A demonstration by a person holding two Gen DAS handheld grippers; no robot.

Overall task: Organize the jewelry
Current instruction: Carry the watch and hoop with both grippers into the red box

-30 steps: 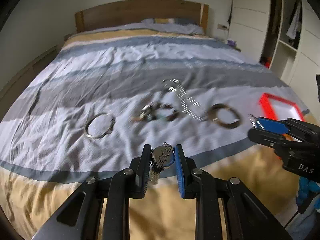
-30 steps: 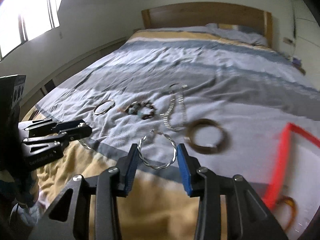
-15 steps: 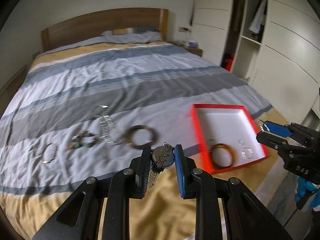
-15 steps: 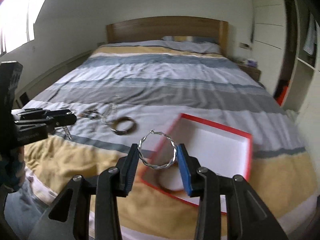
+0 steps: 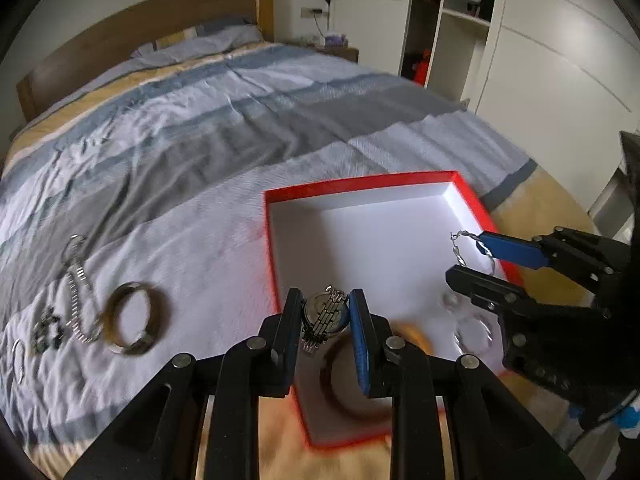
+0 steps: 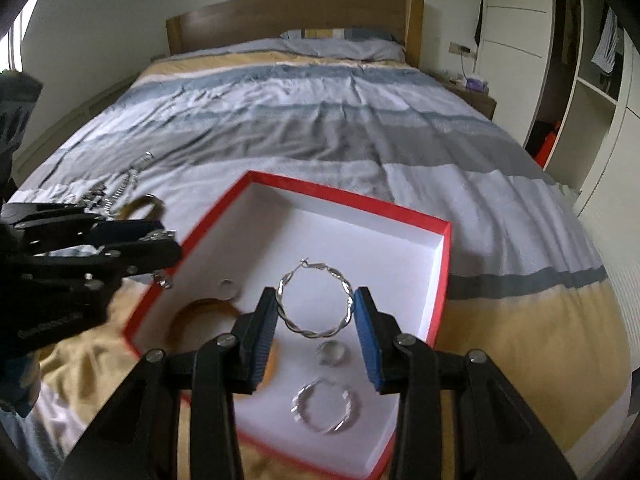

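Note:
A red box with a white inside (image 5: 360, 216) (image 6: 436, 276) lies on the bed's near edge. My left gripper (image 5: 325, 316) is shut on a silver watch (image 5: 325, 312) and holds it above the box's near left part; it shows from the side in the right wrist view (image 6: 160, 236). My right gripper (image 6: 316, 308) is shut on a twisted silver hoop earring (image 6: 316, 300) above the box; it also shows in the left wrist view (image 5: 468, 256). In the box lie an amber bangle (image 6: 200, 316), a silver ring (image 6: 330, 352) and a silver hoop (image 6: 326, 406).
On the striped bedspread left of the box lie a dark bangle (image 5: 132, 316), a silver chain bracelet (image 5: 76, 280), a beaded bracelet (image 5: 46, 332) and a thin ring (image 5: 18, 354). A white wardrobe (image 5: 540, 60) stands to the right. The headboard (image 6: 296, 16) is at the far end.
Both grippers have swung to the right, from above the loose jewelry to above the red box, each holding its piece. The box now lies right under them.

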